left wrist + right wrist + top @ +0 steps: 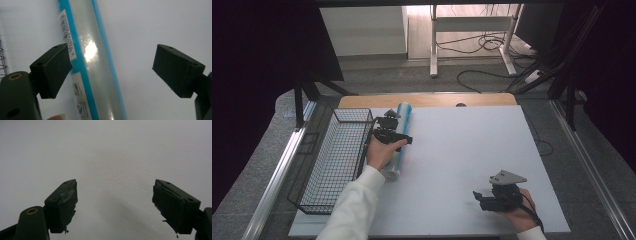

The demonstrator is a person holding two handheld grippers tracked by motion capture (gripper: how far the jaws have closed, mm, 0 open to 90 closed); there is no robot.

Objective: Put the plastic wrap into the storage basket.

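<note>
A long clear tube with blue edges and a barcode label (401,135) lies on the white table, running from the back toward the front beside the wire basket. My left gripper (398,134) hovers right over its middle, held by a hand in a white sleeve. In the left gripper view the tube (96,65) passes between the two black jaws, closer to the left one, and the left gripper (111,72) is open. My right gripper (484,196) rests low near the front right of the table, and in its own view the right gripper (113,206) is open over bare white surface.
A black wire basket (337,160) stands along the table's left edge, just left of the tube. The white table top (472,145) spreads wide between the two grippers. Behind the table are desk legs and cables on the floor.
</note>
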